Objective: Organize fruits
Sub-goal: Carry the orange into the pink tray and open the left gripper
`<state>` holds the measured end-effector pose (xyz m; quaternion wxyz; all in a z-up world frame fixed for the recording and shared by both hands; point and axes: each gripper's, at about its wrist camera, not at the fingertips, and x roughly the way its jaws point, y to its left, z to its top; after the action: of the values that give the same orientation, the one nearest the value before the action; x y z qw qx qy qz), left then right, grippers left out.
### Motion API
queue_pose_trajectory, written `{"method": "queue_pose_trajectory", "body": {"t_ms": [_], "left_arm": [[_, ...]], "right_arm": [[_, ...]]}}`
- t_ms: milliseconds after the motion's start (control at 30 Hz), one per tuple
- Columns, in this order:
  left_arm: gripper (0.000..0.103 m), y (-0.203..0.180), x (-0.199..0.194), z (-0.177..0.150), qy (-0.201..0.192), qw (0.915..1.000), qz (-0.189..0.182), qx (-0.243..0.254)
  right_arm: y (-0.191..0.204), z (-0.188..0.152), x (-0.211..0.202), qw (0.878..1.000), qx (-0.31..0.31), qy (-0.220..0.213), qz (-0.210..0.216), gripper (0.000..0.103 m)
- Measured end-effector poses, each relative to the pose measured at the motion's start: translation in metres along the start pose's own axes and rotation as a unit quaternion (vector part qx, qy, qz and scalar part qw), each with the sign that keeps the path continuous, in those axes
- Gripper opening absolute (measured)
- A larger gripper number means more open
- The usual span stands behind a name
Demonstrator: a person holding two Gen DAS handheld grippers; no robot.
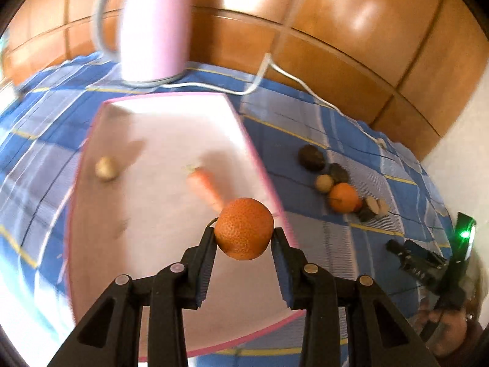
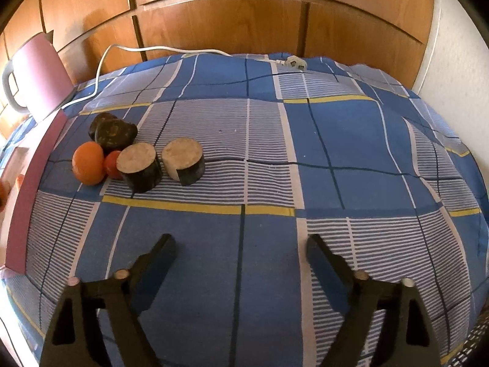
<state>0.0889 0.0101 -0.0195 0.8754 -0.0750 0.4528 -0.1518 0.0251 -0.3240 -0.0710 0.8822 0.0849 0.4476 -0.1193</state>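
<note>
One orange (image 1: pixel 244 228) sat clamped in left gripper (image 1: pixel 244 235) jaws above pink tray (image 1: pixel 266 180); round, no long axis. Right gripper (image 2: pixel 241 253) jaws apart; loose orange (image 2: pixel 88 162) at 10 o'clock.

a carrot (image 1: pixel 205 187) lies in the tray (image 1: pixel 171 290), kettle (image 1: pixel 152 27) behind.

Motion-blurred left view, glaring box (image 1: pixel 171 128) (heavy fisheye bending)

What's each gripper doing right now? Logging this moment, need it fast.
Left gripper: closed on an orange, above the pink tray.
Right gripper: open, holding nothing.
</note>
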Motion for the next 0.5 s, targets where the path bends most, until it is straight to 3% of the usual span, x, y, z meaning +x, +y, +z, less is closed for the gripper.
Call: {"method": "queue_pose_trajectory", "body": {"t_ms": [67, 367, 500], "left_arm": [[0.037, 0.016, -0.004, -0.004, -0.002, 0.9998, 0.009, -0.017], [0.037, 0.059, -0.02, -0.019, -0.011, 0.9975, 0.026, -0.065], [0.037, 0.065, -0.024, -0.021, -0.017, 0.9971, 0.024, -0.07]], "right_arm": [[0.002, 0.003, -0.003, 1.0, -0.006, 0.0, 0.002, 0.048], [0.023, 0.031, -0.024, 0.998, -0.039, -0.033, 0.041, 0.042], [0.027, 0.042, -0.013, 0.998, -0.037, -0.013, 0.047, 0.042]]}}
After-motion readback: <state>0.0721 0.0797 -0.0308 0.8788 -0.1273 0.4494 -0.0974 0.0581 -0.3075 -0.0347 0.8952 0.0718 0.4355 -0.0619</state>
